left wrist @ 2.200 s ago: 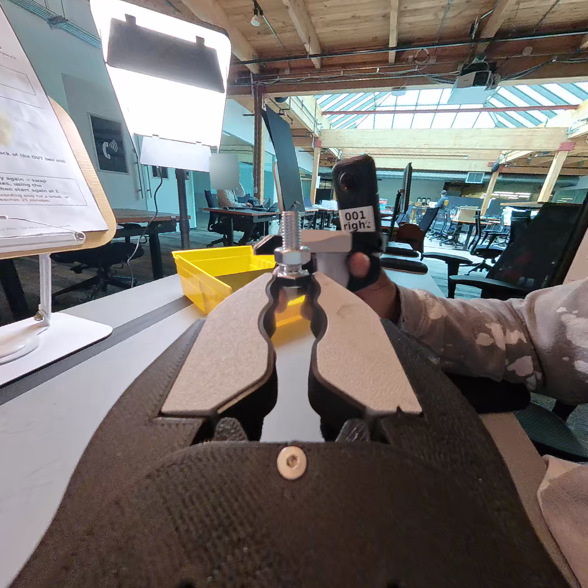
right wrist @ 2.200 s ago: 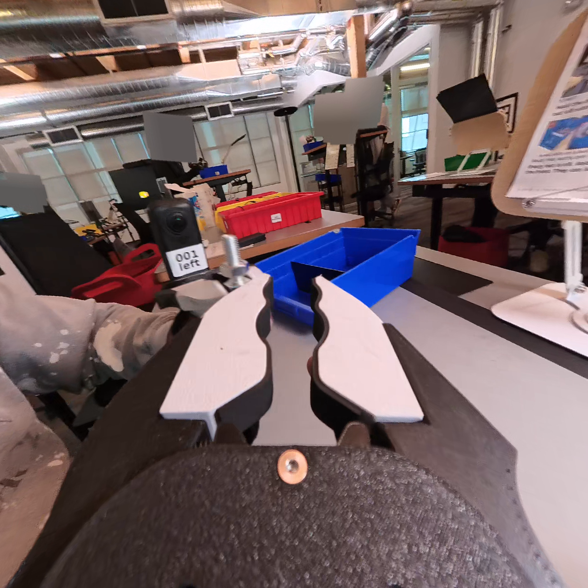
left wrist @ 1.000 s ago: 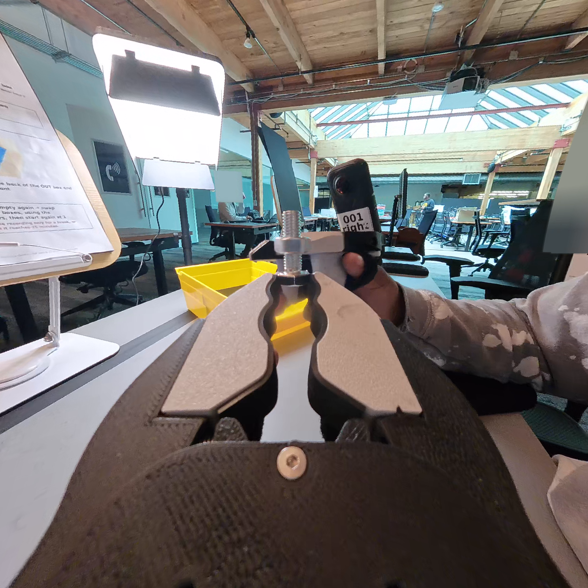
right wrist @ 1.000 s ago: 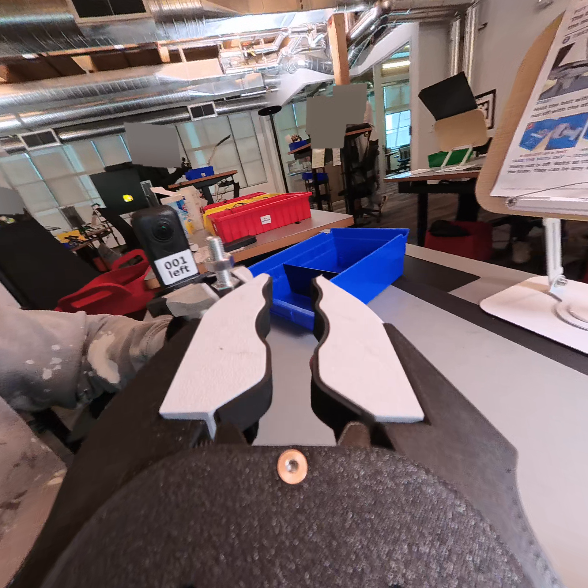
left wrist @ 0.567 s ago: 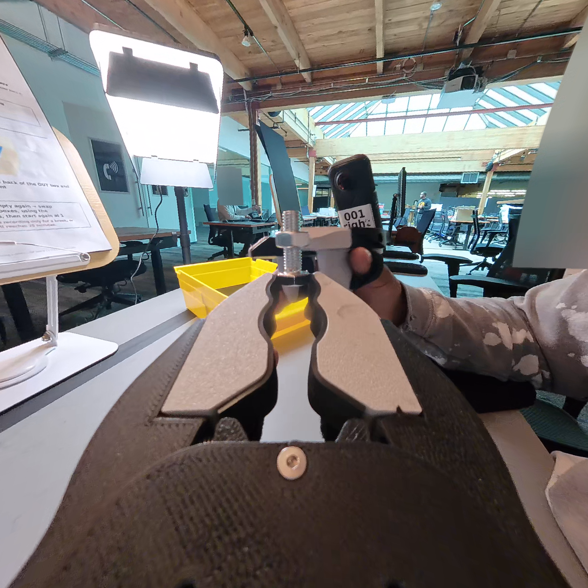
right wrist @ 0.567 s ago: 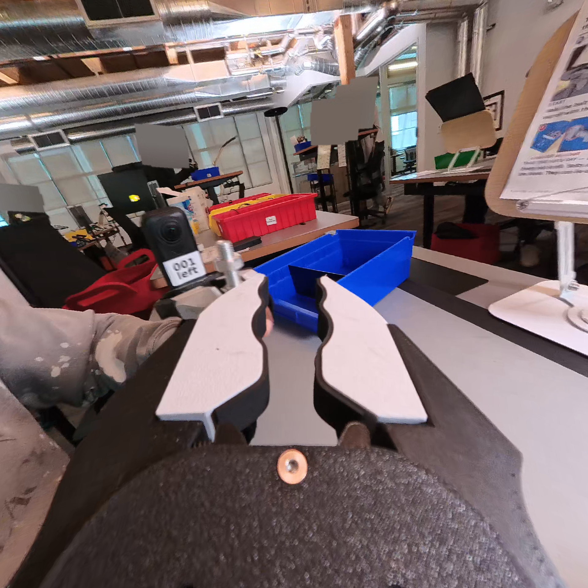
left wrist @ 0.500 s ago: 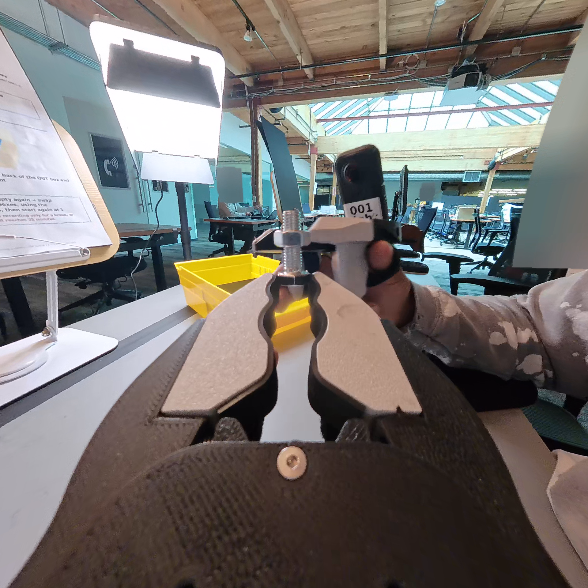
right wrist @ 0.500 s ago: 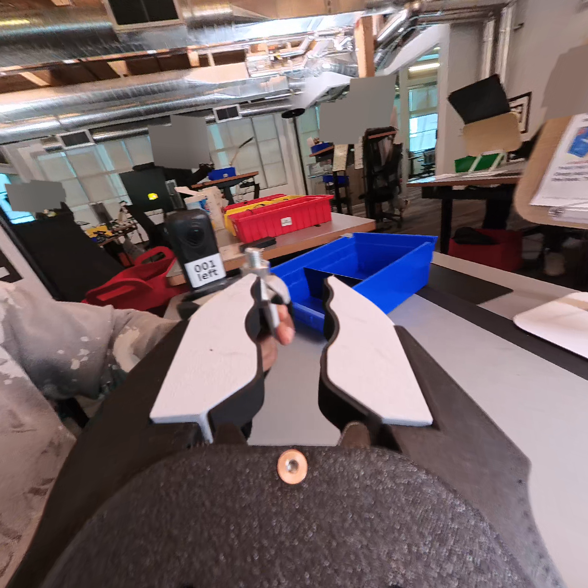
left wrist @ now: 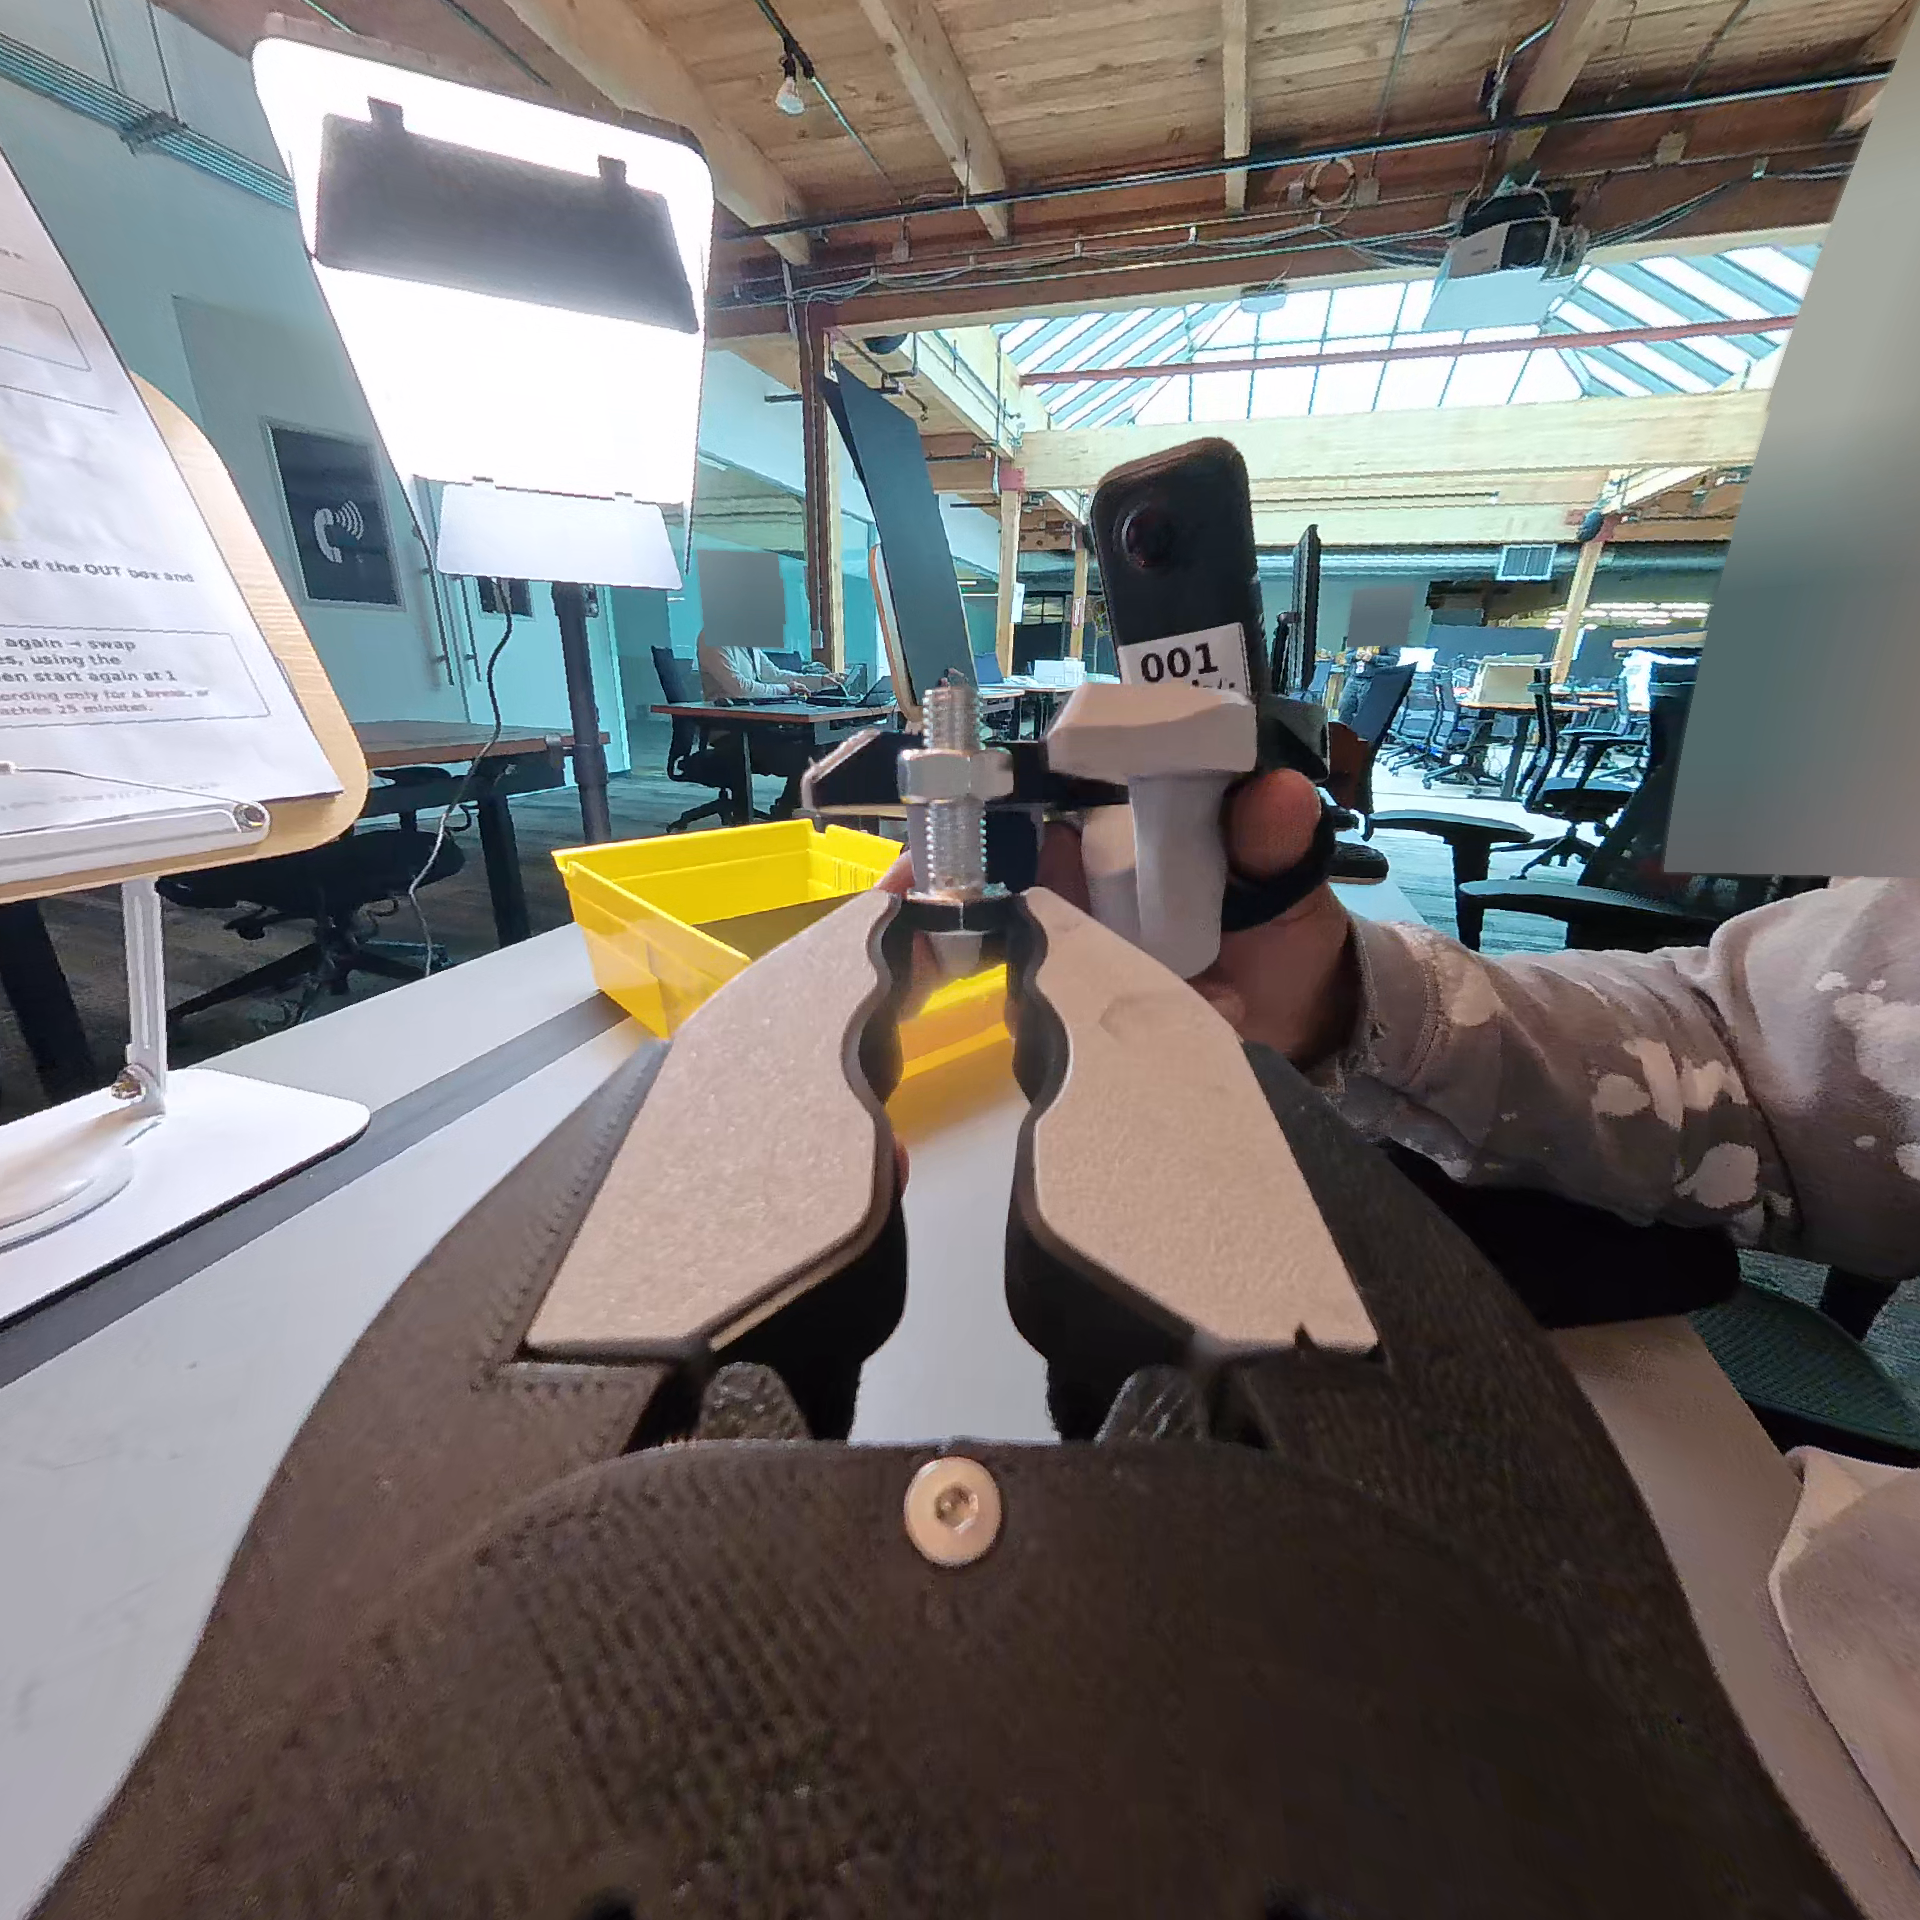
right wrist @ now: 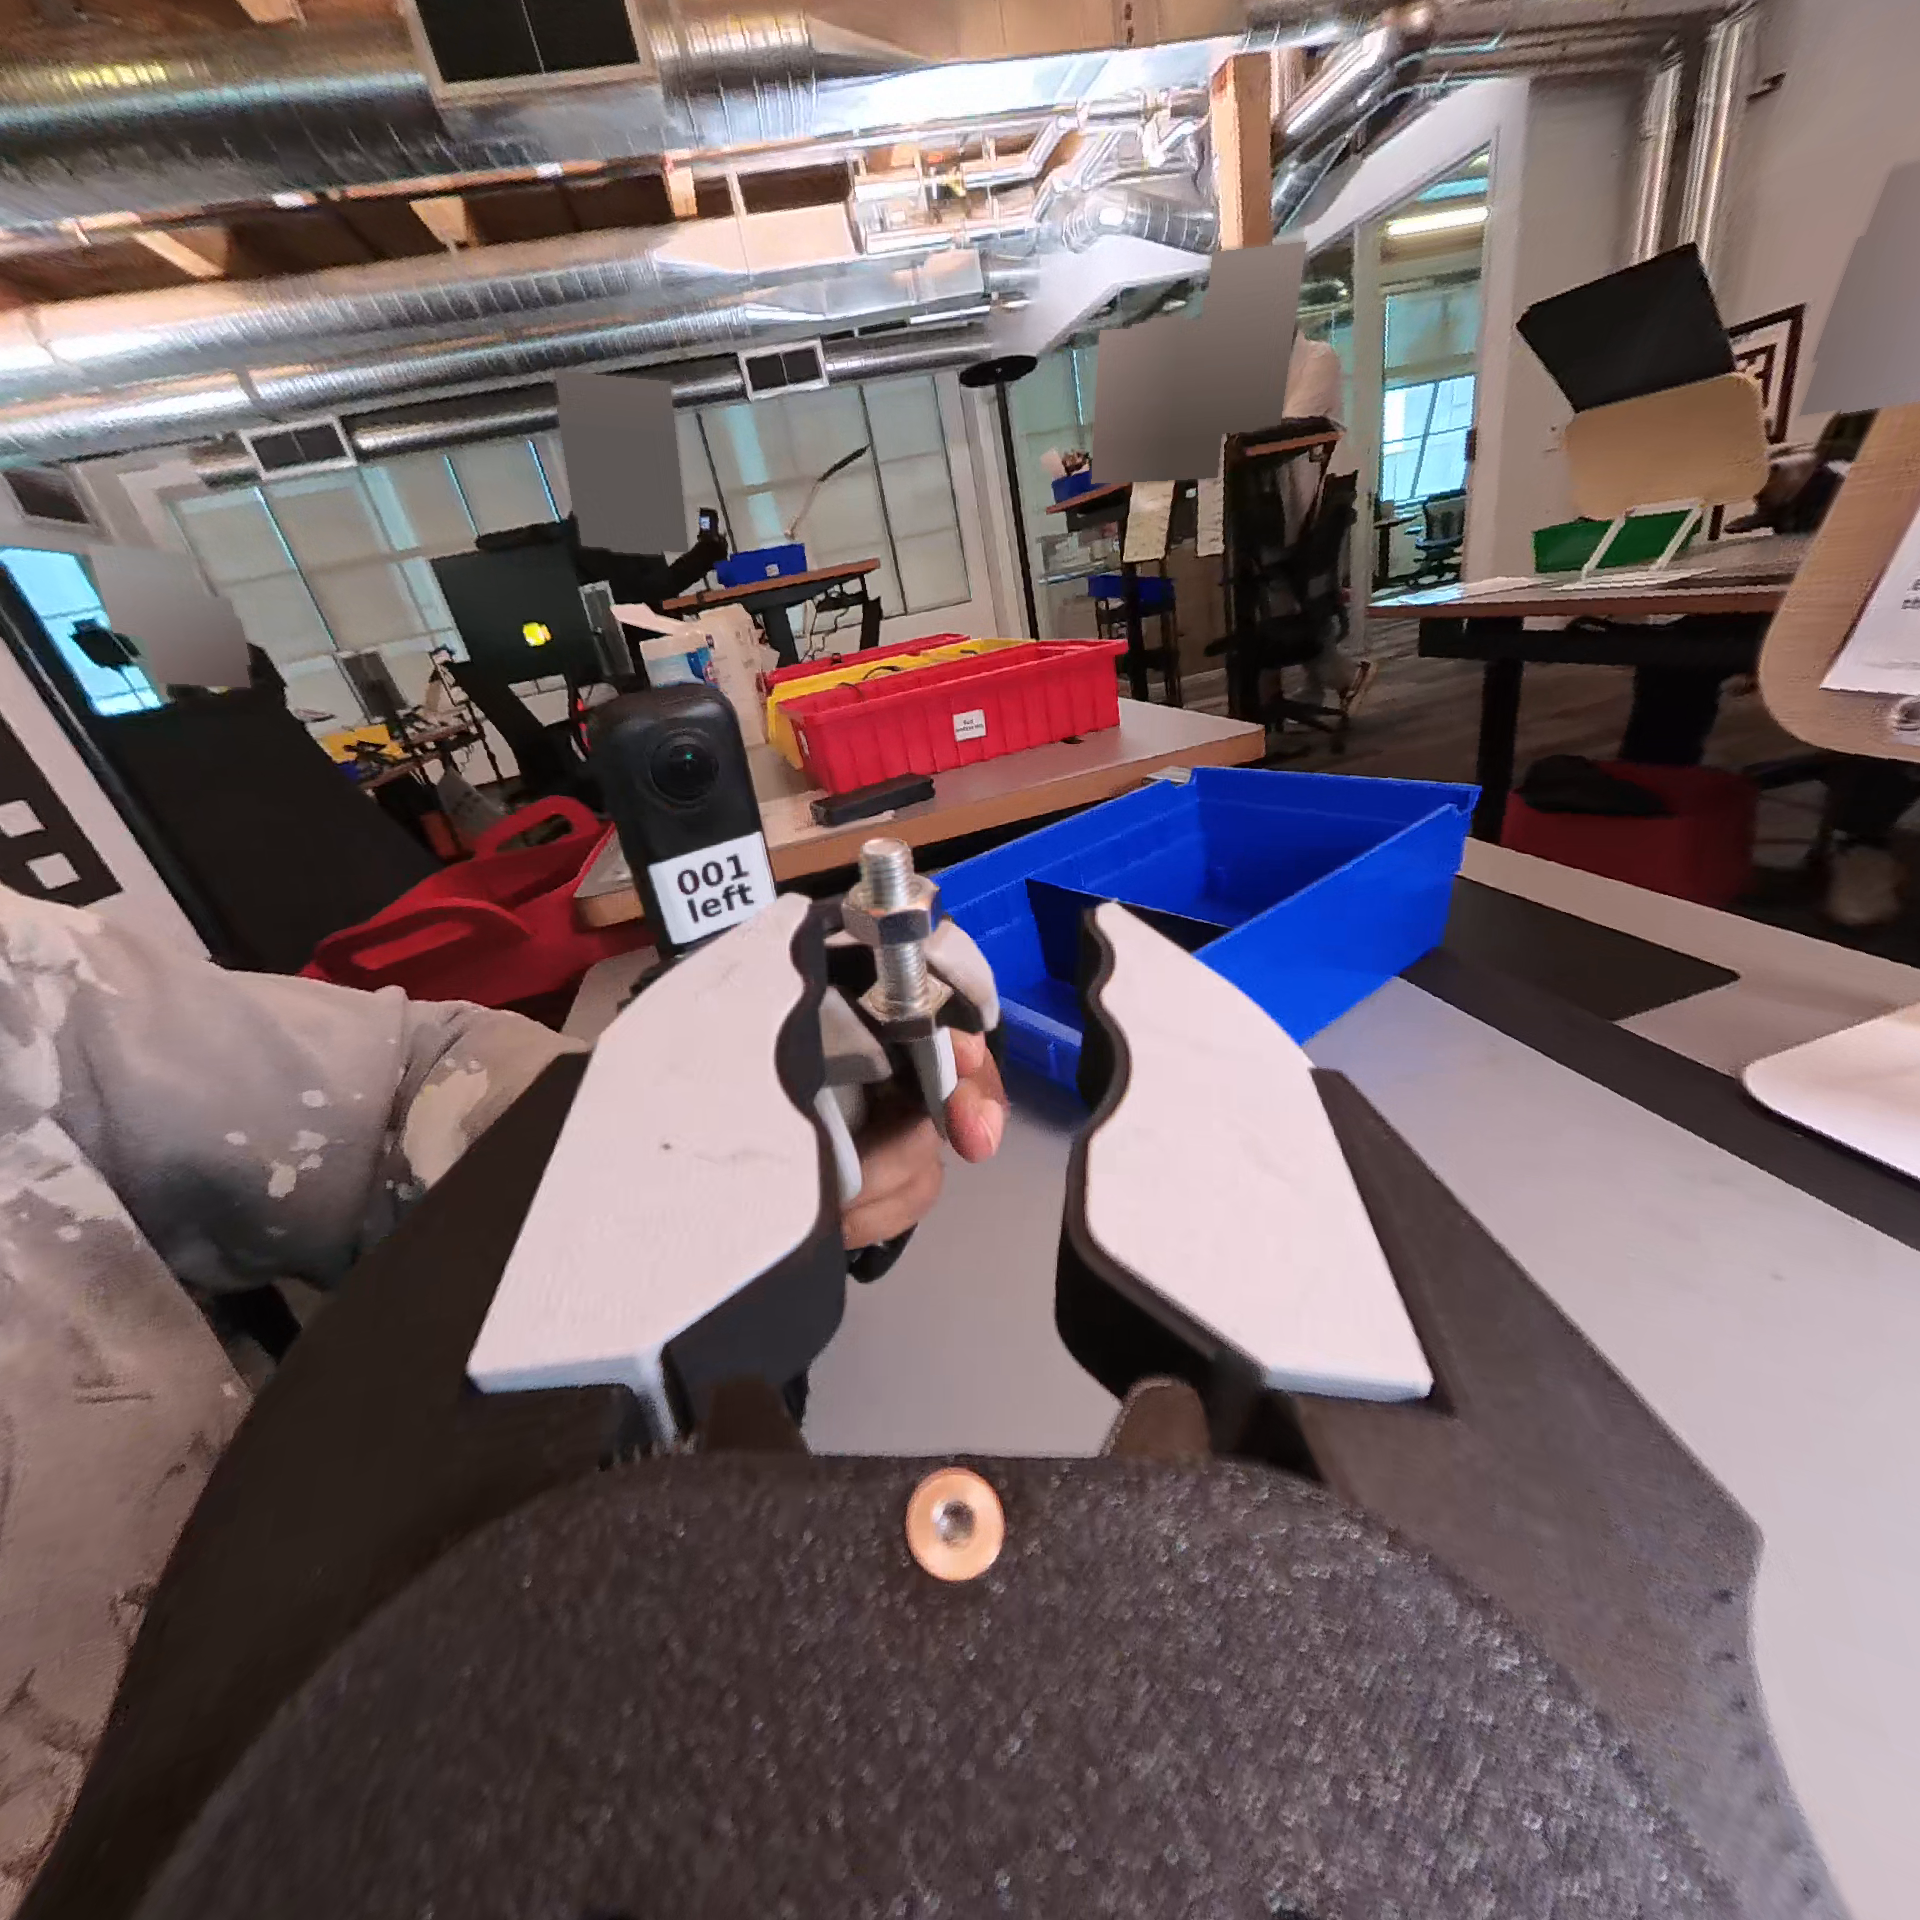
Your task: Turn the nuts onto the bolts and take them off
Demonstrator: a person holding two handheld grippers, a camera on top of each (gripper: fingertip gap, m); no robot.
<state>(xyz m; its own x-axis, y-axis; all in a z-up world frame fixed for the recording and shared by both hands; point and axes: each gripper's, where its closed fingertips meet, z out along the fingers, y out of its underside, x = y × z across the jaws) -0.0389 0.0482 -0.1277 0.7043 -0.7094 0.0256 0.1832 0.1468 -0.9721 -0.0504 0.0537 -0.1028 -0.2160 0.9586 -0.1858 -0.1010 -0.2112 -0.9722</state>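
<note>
My left gripper is shut on the head of a steel bolt and holds it upright above the table. A hex nut sits partway up the thread. My right gripper is open, level with the nut. The bolt stands between its jaws, nearer the left one, and I cannot tell if that jaw touches it. In the left wrist view a white finger of the right gripper reaches in from the right behind the bolt. The left gripper also shows in the right wrist view.
A yellow bin stands on the grey table behind the bolt. A blue bin stands on the other side. A sign on a white stand is at the left. A person's sleeve is at the right.
The right gripper has swung in from beside the bolt and opened wider, so the bolt now stands between its jaws. The nut sits higher on the thread than 2.2 s ago.
</note>
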